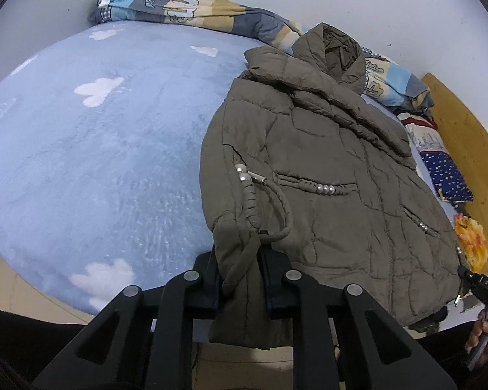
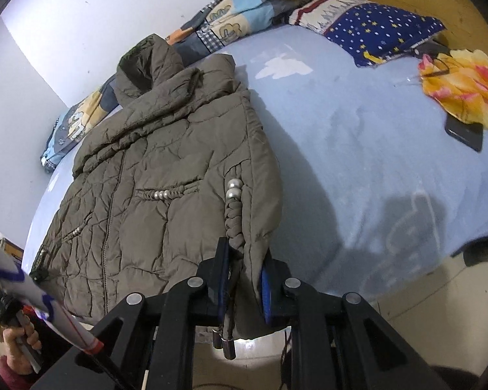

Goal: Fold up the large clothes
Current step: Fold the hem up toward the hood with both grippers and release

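An olive-brown padded jacket (image 1: 325, 175) lies front up on a light blue bed, hood toward the wall, hem at the near edge. It also shows in the right wrist view (image 2: 166, 169). My left gripper (image 1: 240, 260) is shut on the jacket's left hem corner, which hangs between the fingers with a drawcord. My right gripper (image 2: 244, 269) is shut on the jacket's right hem corner, with the braided cord and its metal ends dangling below. Both sleeves lie folded in along the body.
The blue cloud-print bed cover (image 1: 97, 149) spreads to the left. A patchwork quilt (image 1: 185, 6) lies along the wall. A starry blue pillow (image 2: 384, 29), a yellow floral cloth (image 2: 465, 87) and a black phone (image 2: 465, 133) lie by the wooden headboard (image 1: 465, 149).
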